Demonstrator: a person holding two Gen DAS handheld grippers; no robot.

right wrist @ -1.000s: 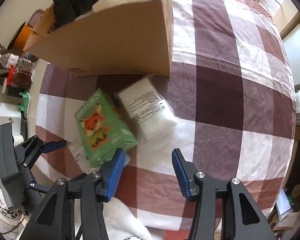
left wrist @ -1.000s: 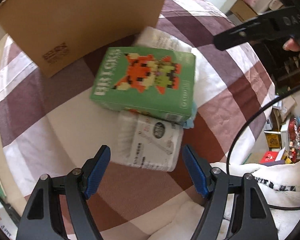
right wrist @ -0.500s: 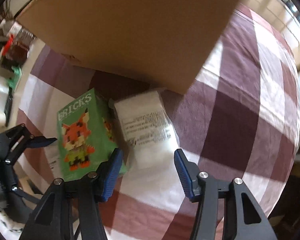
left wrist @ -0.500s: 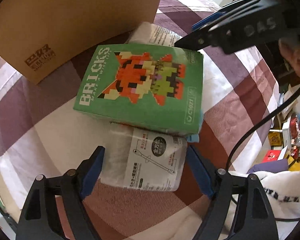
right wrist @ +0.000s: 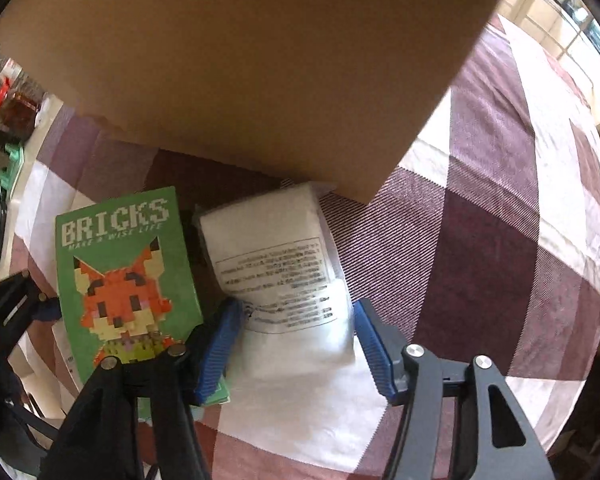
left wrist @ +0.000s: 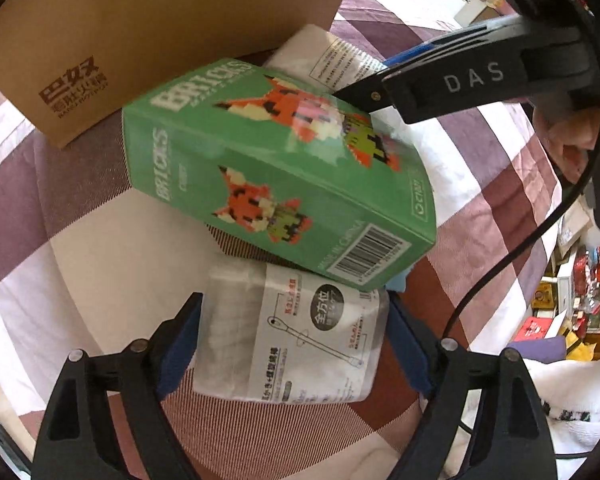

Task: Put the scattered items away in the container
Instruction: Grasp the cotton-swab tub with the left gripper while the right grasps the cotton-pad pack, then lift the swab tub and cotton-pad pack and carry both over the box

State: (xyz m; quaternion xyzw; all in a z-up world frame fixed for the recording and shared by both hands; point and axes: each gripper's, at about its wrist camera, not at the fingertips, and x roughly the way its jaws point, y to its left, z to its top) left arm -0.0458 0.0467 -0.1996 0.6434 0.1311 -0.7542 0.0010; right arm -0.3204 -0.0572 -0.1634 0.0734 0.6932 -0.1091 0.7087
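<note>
A white cotton swab pack lies on the checked cloth between the blue pads of my left gripper. Its jaws are opening and the pads do not press it. A green BRICKS box rests with its near end on that pack. Behind it lies a white packet with a printed label, between the fingers of my right gripper. Those jaws are opening too and stand a little wider than the packet. The brown cardboard box stands just behind both items, and its inside is hidden.
The right gripper's black body, a hand and a black cable cross the left wrist view. A white fluffy cloth lies at the near right. Bottles stand off the cloth's left edge.
Both grippers have sunk toward the cloth and their jaws have widened. The swab pack now sits between the left fingers, and the white packet between the right fingers.
</note>
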